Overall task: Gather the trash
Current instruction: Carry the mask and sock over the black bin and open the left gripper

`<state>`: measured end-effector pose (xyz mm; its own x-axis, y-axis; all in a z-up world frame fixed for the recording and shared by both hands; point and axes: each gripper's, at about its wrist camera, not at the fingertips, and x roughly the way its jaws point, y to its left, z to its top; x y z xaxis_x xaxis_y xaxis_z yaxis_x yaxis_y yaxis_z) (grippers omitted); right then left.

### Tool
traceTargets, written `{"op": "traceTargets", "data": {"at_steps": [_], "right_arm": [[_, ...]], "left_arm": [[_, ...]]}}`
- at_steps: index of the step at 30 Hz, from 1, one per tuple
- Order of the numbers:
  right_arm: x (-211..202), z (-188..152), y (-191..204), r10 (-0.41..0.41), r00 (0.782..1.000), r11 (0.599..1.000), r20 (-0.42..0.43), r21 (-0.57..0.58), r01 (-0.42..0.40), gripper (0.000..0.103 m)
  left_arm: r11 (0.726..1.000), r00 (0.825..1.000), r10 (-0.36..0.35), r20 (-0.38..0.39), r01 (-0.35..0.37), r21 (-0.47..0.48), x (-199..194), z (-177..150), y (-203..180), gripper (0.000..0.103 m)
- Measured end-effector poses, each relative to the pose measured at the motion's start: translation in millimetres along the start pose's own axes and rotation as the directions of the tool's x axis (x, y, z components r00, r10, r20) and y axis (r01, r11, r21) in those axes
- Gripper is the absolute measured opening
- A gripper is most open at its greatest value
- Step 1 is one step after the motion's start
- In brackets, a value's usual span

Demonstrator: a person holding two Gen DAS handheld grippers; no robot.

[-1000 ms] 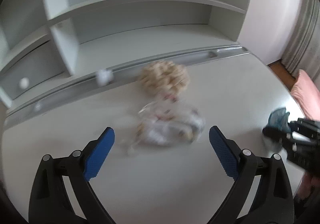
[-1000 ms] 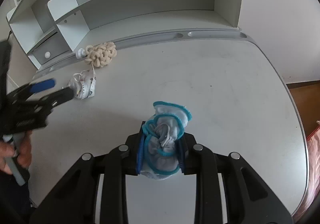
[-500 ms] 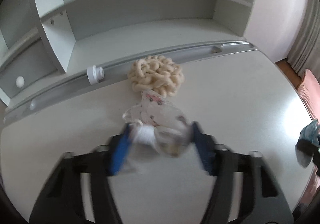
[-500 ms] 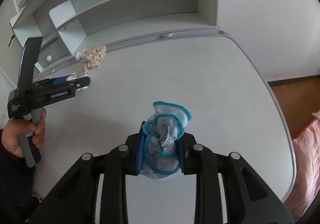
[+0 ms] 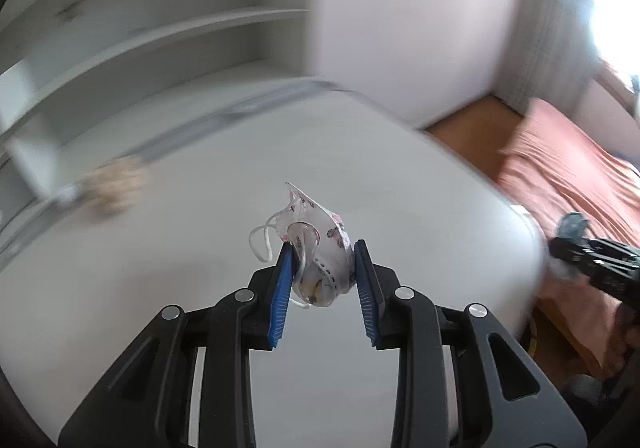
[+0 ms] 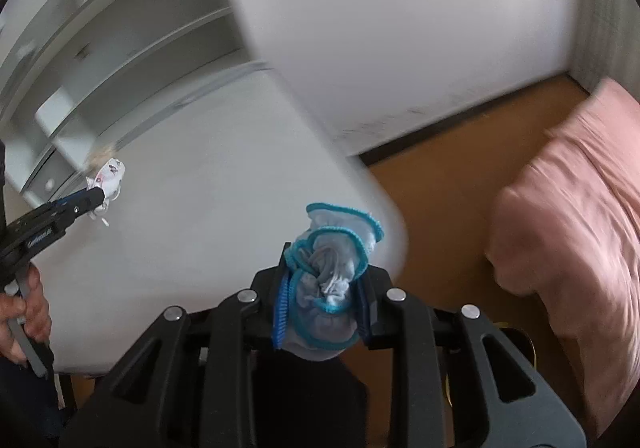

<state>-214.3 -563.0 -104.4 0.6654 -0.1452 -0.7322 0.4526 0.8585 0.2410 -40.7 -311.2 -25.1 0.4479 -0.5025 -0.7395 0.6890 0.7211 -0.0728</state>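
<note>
My left gripper (image 5: 320,248) is shut on a crumpled white face mask with small dark prints (image 5: 320,244), held above the white desk (image 5: 200,268); the mask also shows in the right wrist view (image 6: 107,178). My right gripper (image 6: 324,288) is shut on a balled grey cloth with a blue trim (image 6: 330,280), held past the desk's right corner over the wooden floor. The right gripper shows in the left wrist view (image 5: 592,256) at the far right.
A cream knotted rope ball (image 5: 116,184) lies blurred at the back left of the desk by the white shelf unit (image 5: 160,28). A pink bed cover (image 6: 572,208) is to the right, and wooden floor (image 6: 440,188) lies between desk and bed.
My left gripper closed on the mask, lifted it off the desk and swung right. My right gripper, still holding the cloth, moved right past the desk edge.
</note>
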Motion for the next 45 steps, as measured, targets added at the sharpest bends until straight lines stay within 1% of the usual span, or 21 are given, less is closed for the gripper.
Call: {"op": "traceTargets", "data": {"at_steps": [3, 5, 7, 9, 11, 13, 14, 16, 18, 20, 23, 26, 29, 34, 38, 39, 40, 41, 42, 45], "right_arm": [[-17, -19, -52, -0.078, 0.997, 0.993, 0.009, 0.088, 0.076, 0.027], [-28, -32, -87, -0.128, 0.992, 0.981, 0.011, 0.146, 0.125, 0.027], [-39, -47, -120, -0.170, 0.985, 0.965, 0.004, 0.205, 0.166, 0.027], [-48, -64, -157, -0.216, 0.976, 0.942, -0.012, 0.262, 0.211, 0.027], [-53, -81, -186, -0.250, 0.968, 0.918, -0.039, 0.308, 0.249, 0.027], [-54, -98, -212, -0.269, 0.961, 0.896, -0.067, 0.349, 0.275, 0.027], [-53, -107, -225, -0.281, 0.956, 0.884, -0.085, 0.365, 0.292, 0.027], [-49, -124, -246, -0.286, 0.951, 0.865, -0.118, 0.394, 0.309, 0.027], [-40, -142, -267, -0.280, 0.948, 0.848, -0.153, 0.424, 0.319, 0.027], [-29, -155, -281, -0.265, 0.946, 0.836, -0.184, 0.445, 0.321, 0.027], [-8, -170, -296, -0.235, 0.945, 0.828, -0.227, 0.462, 0.317, 0.027], [7, -181, -304, -0.201, 0.945, 0.825, -0.257, 0.476, 0.305, 0.027], [19, -188, -309, -0.174, 0.945, 0.824, -0.275, 0.484, 0.293, 0.027], [23, -190, -309, -0.155, 0.947, 0.822, -0.282, 0.495, 0.282, 0.027], [23, -187, -312, -0.151, 0.949, 0.819, -0.275, 0.503, 0.276, 0.027], [24, -186, -314, -0.150, 0.950, 0.819, -0.272, 0.505, 0.274, 0.031], [24, -187, -315, -0.152, 0.951, 0.818, -0.269, 0.505, 0.274, 0.035], [23, -186, -316, -0.156, 0.952, 0.818, -0.264, 0.505, 0.275, 0.041], [22, -185, -316, -0.157, 0.953, 0.820, -0.260, 0.504, 0.273, 0.042], [18, -182, -317, -0.166, 0.955, 0.817, -0.245, 0.508, 0.272, 0.043]], "left_arm": [[0.990, 0.994, -0.108, -0.012, 0.108, 0.091, 12, 3, -69, 0.030], [0.971, 0.985, -0.174, -0.022, 0.175, 0.165, 18, 1, -117, 0.030], [0.943, 0.972, -0.231, -0.037, 0.234, 0.237, 23, -4, -165, 0.030], [0.907, 0.954, -0.293, -0.068, 0.300, 0.297, 32, -13, -211, 0.030], [0.869, 0.933, -0.343, -0.105, 0.358, 0.342, 45, -22, -249, 0.030], [0.834, 0.919, -0.367, -0.141, 0.393, 0.387, 60, -33, -282, 0.030], [0.815, 0.908, -0.384, -0.168, 0.419, 0.401, 67, -40, -298, 0.030], [0.786, 0.889, -0.401, -0.221, 0.458, 0.415, 87, -51, -319, 0.030], [0.760, 0.869, -0.415, -0.268, 0.493, 0.423, 106, -63, -337, 0.030], [0.743, 0.856, -0.405, -0.321, 0.513, 0.430, 126, -76, -351, 0.030], [0.729, 0.837, -0.387, -0.386, 0.535, 0.428, 150, -96, -367, 0.030], [0.726, 0.816, -0.377, -0.439, 0.554, 0.408, 169, -111, -382, 0.030], [0.726, 0.810, -0.358, -0.465, 0.555, 0.407, 185, -122, -390, 0.030], [0.722, 0.797, -0.349, -0.494, 0.564, 0.401, 203, -133, -406, 0.030], [0.707, 0.785, -0.356, -0.507, 0.581, 0.403, 205, -136, -411, 0.032], [0.706, 0.786, -0.356, -0.505, 0.581, 0.406, 204, -136, -411, 0.036], [0.706, 0.787, -0.356, -0.504, 0.580, 0.407, 204, -136, -413, 0.045], [0.706, 0.786, -0.359, -0.503, 0.581, 0.405, 204, -135, -414, 0.050], [0.705, 0.784, -0.365, -0.501, 0.585, 0.401, 203, -135, -414, 0.054], [0.702, 0.785, -0.370, -0.497, 0.587, 0.404, 202, -134, -417, 0.056]]}}
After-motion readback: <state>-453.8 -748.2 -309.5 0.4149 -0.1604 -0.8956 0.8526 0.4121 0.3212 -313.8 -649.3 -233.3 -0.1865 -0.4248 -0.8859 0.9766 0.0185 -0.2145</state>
